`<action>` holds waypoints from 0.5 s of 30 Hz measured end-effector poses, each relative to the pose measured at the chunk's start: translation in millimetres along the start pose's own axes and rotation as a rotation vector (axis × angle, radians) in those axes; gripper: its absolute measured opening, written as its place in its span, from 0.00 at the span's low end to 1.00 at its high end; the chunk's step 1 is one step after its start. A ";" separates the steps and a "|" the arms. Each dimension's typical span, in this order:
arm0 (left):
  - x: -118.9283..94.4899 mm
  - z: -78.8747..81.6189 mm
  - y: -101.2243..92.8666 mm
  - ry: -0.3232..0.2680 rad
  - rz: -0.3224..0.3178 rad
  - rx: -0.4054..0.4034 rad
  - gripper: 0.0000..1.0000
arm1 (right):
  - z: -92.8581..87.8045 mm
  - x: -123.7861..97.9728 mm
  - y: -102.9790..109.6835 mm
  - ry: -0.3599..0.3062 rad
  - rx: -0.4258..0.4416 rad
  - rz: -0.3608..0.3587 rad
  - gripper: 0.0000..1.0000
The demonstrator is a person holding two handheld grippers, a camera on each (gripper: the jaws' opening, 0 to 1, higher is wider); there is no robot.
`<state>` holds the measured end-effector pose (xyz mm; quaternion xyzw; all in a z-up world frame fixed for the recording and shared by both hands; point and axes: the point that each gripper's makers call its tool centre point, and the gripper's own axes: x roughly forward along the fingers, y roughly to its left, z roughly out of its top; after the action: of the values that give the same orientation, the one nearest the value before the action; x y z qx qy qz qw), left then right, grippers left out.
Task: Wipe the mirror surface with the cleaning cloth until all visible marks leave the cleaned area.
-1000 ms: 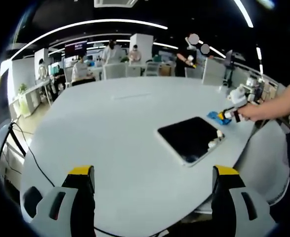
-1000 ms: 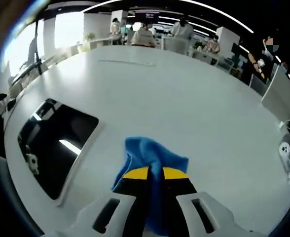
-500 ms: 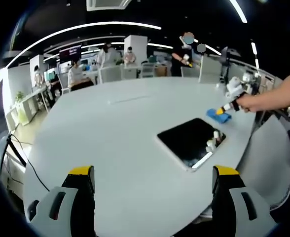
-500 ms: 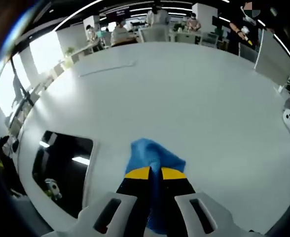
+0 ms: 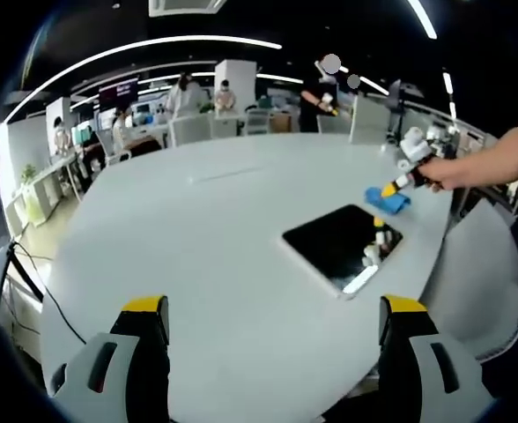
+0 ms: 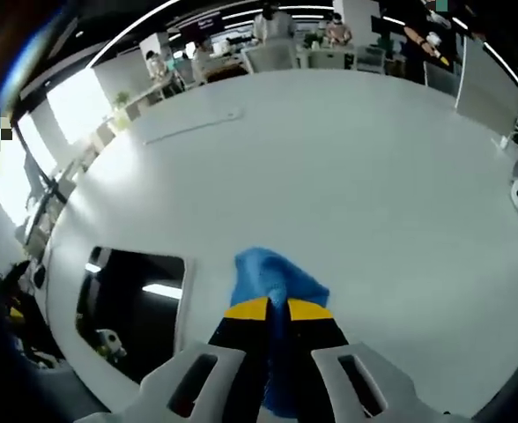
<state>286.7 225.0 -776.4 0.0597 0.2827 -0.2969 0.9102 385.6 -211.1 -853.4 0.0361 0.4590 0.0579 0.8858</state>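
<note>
Soft, nappy blue cleaning cloth [image 6: 272, 284]. Beside it, glossy dark mirror [image 6: 134, 300] reflecting lights. Smooth, matt white table [image 6: 356, 176].

The blue cloth [image 6: 275, 286] is half buried between the right tongs [image 6: 273, 310], its near end hidden under them. Any marks on the mirror [image 5: 340, 246] are too small to tell from here. In the right gripper view the mirror's [image 6: 136, 291] near corner disappears behind a dark shape at the edge.

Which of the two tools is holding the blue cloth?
The right tool: its yellow-tipped jaws are shut on the blue cloth beside the mirror. The left tool is open, holding nothing.
</note>
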 end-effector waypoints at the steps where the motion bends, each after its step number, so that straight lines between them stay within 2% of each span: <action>1: 0.2 1.8 0.3 -0.004 -0.001 0.003 1.00 | 2.2 -0.1 2.1 -0.005 -0.007 0.003 0.00; 7: 0.4 6.1 3.0 -0.019 -0.003 0.003 1.00 | 10.8 2.7 16.0 -0.015 -0.001 0.008 0.00; 10: -1.7 8.9 7.2 -0.045 0.007 -0.007 1.00 | 13.6 3.1 30.7 -0.010 0.045 0.035 0.00; 15: -3.8 6.0 9.0 -0.038 0.006 -0.012 1.00 | 14.5 10.9 46.5 0.015 0.049 0.047 0.00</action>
<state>292.1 232.6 -769.8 0.0494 0.2668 -0.2934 0.9167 400.5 -163.7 -848.5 0.0680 0.4662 0.0678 0.8795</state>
